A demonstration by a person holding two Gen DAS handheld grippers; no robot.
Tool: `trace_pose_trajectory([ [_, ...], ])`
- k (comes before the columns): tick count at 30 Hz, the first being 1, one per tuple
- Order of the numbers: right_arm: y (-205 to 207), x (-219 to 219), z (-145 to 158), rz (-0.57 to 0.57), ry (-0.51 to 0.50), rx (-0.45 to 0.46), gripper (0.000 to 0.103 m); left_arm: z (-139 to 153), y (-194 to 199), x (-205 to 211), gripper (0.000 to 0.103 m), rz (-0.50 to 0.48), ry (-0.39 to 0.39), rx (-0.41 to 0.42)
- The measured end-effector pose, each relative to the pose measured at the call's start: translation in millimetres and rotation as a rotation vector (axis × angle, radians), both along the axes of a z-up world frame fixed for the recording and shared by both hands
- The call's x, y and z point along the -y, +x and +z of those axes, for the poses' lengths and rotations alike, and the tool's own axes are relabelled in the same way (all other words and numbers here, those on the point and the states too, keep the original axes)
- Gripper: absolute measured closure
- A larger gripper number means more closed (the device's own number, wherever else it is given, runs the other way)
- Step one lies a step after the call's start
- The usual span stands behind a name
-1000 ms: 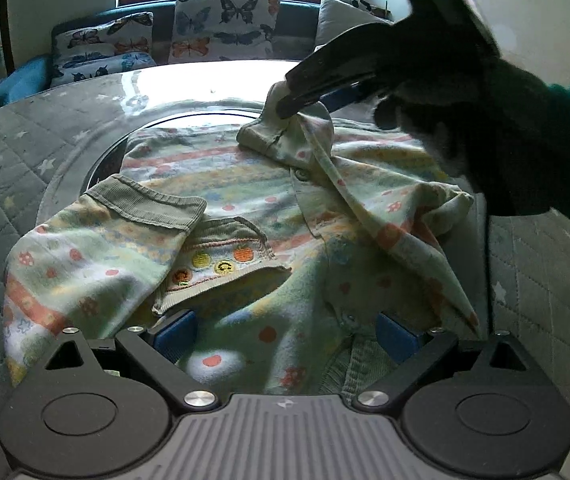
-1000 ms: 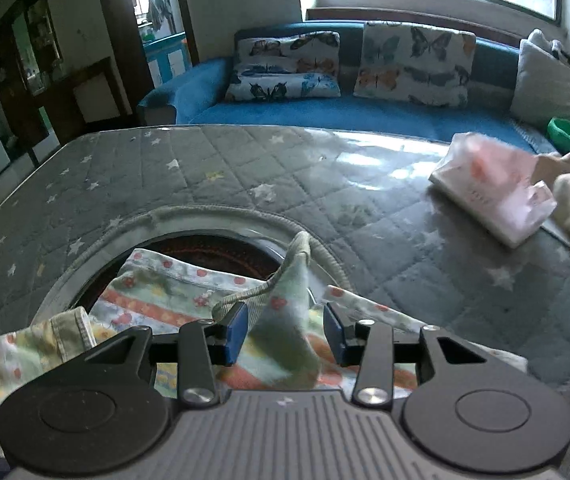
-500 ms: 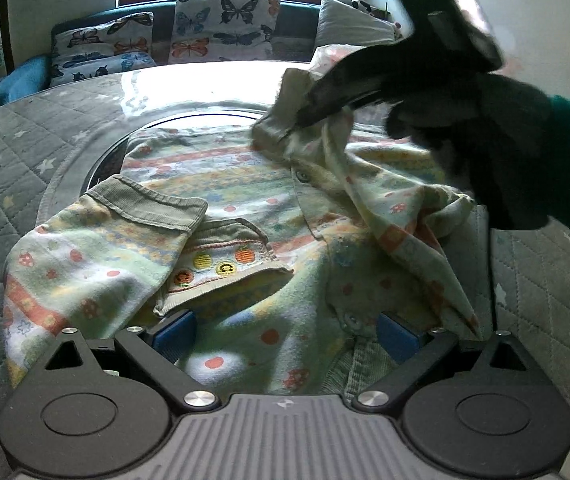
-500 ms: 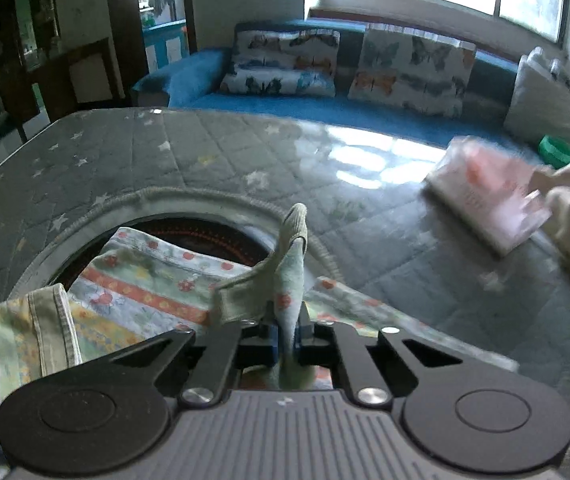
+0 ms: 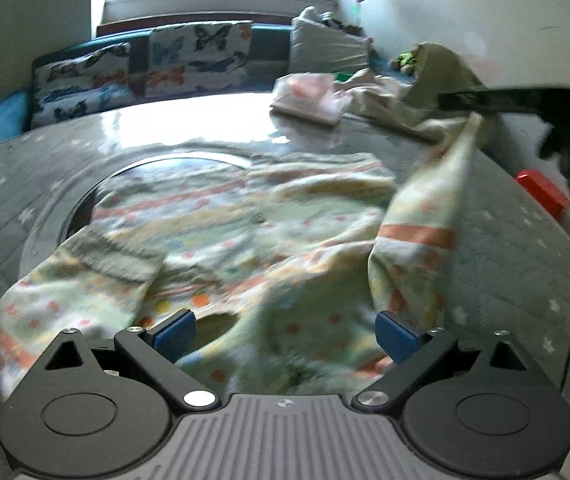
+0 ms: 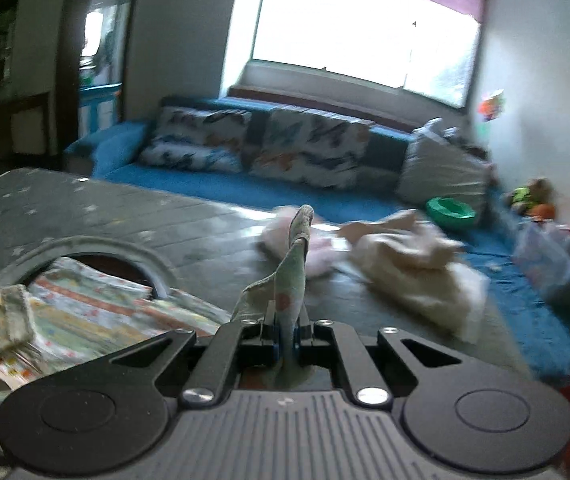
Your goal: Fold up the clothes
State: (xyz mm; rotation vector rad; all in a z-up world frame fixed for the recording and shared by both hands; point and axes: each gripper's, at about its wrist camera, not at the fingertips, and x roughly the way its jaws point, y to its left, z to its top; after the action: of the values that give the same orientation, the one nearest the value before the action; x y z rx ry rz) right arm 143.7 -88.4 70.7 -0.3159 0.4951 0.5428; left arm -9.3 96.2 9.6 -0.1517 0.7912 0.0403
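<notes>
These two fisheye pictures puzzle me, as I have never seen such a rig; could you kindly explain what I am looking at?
A person holds a two-finger gripper in each hand, and each carries a camera looking along its fingers. The left view shows the left gripper, jaws apart, above a patterned child's garment spread on a grey quilted table. The right gripper is shut on the garment's sleeve, which it holds raised off the table. Farther back lie a pink folded item and cream clothes, before a blue sofa.
</notes>
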Motion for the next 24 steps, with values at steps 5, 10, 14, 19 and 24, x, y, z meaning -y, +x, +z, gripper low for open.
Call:
trace_pose_trajectory([
  [5,-22.2,62.7,1.6,-0.103,0.002,0.023,0.097,0.4,11.4,18.9,0.007,-0.074,-0.014,0.001],
  [10,-37.2,111.1,-29.0,-0.214,0.008,-0.076,0.092,-6.4,19.9,41.2,0.01,-0.19,-0.042,-0.014],
  [14,-41.6,142.2,-61.0,-0.311,0.001,-0.172,0.081,-14.2,21.3,58.5,0.01,-0.278,-0.054,-0.038],
  [19,-49.2,169.1,-68.6,-0.409,0.005,-0.177,0.076,-24.5,17.6,75.3,0.011,-0.395,-0.056,-0.075],
  [24,-49.0,166.1,-65.4,-0.346,0.043,-0.152,0.068,-22.7,21.6,85.7,0.011,-0.432,-0.074,-0.051],
])
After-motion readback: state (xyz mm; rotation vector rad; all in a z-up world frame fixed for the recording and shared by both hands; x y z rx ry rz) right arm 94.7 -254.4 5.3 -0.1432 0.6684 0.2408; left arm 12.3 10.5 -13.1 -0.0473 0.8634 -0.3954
